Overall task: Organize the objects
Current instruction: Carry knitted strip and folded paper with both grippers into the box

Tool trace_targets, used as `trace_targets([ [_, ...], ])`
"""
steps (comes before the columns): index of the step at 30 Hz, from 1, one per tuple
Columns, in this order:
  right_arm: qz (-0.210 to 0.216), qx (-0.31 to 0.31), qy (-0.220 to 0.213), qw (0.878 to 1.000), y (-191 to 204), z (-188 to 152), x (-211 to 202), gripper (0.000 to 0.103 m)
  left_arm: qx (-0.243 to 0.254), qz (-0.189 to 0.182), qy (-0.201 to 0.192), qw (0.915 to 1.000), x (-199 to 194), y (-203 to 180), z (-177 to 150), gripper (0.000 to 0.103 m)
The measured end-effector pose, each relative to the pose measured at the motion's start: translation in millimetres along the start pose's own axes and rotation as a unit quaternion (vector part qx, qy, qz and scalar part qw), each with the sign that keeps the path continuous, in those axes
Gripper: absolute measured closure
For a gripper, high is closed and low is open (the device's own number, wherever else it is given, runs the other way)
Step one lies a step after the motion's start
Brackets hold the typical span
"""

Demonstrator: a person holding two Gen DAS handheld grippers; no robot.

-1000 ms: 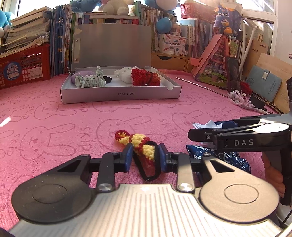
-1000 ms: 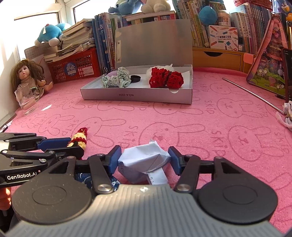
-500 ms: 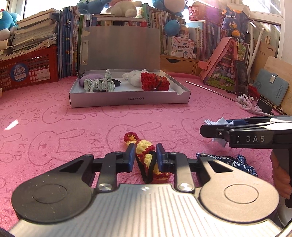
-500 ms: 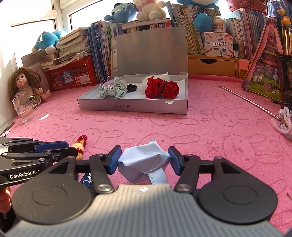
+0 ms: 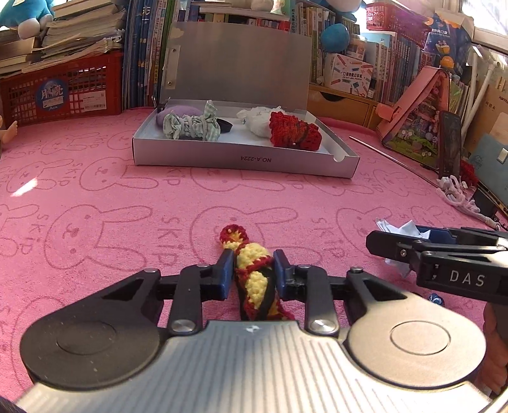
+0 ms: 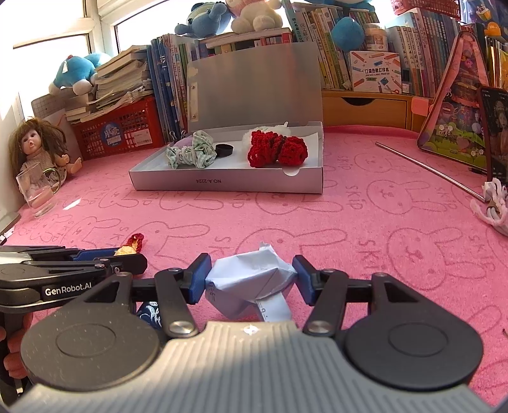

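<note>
My left claw (image 5: 250, 270) had just clamped tight on the crocheted strip (image 5: 254, 279), my right claw (image 6: 250, 279) gripped the crumpled paper (image 6: 247, 282), both bound for the box (image 5: 244, 159).

Your work surface was a pink bunny-print mat (image 6: 365, 222). On it lay an open grey box (image 6: 228, 184), a glass mug (image 6: 36, 193), a metal rod (image 6: 428, 168).

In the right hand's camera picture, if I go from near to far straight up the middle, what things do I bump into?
Right gripper squeezing the crumpled white paper → bare pink bunny mat → grey box holding the red crochet piece → the box's raised lid → row of books.
</note>
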State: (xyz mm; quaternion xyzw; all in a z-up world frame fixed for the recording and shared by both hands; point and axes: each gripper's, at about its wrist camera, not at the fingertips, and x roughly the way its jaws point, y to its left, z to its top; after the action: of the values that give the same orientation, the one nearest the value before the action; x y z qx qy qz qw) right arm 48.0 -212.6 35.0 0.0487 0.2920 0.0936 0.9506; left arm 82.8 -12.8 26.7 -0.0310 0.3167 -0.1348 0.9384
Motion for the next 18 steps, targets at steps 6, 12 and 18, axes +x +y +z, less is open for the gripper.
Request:
trace_targets([
  [6, 0.001, 0.002, -0.006, 1.0, 0.0, 5.9, 0.3, 0.043, 0.017, 0.006, -0.008, 0.9998, -2.2, -1.0, 7.3, 0.073],
  [12, 0.002, 0.006, -0.014, 1.0, 1.7, 18.6, 4.0, 0.044, 0.028, 0.018, -0.021, 0.9992, -1.7, 2.4, 22.5, 0.073],
  [18, 0.0, 0.004, -0.021, 1.0, 2.7, 34.9, 9.8, 0.044, 0.039, 0.027, -0.035, 0.9983, 3.0, 8.4, 41.3, 0.073],
])
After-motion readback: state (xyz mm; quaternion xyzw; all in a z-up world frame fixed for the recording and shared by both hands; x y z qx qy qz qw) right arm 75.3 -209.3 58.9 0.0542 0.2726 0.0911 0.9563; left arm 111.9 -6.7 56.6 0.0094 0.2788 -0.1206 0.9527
